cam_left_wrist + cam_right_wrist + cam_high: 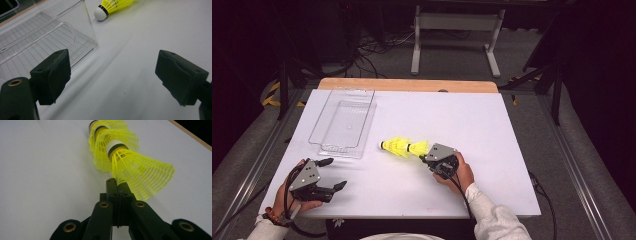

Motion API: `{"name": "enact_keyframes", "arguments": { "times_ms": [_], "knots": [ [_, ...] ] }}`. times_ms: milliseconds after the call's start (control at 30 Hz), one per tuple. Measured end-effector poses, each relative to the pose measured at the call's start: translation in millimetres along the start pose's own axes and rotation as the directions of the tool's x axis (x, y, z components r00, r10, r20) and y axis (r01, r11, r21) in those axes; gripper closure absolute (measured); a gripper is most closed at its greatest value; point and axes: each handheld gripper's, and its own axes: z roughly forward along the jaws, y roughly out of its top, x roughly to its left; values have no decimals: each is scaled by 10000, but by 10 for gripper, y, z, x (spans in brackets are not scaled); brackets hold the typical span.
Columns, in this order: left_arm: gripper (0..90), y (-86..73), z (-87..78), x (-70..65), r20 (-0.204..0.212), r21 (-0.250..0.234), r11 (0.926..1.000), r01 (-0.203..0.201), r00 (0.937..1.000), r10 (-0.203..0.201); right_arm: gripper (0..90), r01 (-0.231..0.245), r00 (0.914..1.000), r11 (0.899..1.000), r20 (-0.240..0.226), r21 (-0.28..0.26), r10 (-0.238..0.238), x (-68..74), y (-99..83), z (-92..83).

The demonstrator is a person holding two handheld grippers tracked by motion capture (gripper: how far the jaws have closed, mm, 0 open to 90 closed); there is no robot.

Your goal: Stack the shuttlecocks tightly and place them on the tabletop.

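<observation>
We see the right gripper (424, 158) with jaws pinched tight on the skirt of the yellow shuttlecocks (404, 147), mid-counter. The left gripper (333, 174) rests wide open and empty by the near left corner, beside the clear bin (343, 120)

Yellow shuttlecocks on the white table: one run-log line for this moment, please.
right gripper: shut on skirt of nested yellow plastic shuttlecocks | left gripper: open, holding nothing | clear plastic bin: nothing inside | white table
</observation>
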Motion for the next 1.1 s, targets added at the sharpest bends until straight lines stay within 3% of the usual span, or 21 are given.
{"name": "enact_keyframes", "arguments": {
  "times_ms": [1100],
  "knots": [
    [142,1,2,-4,53,20,10000,-47,10000,47,900,419,9984,9990,-372,124,-414,42,168,306]
  ]
}}
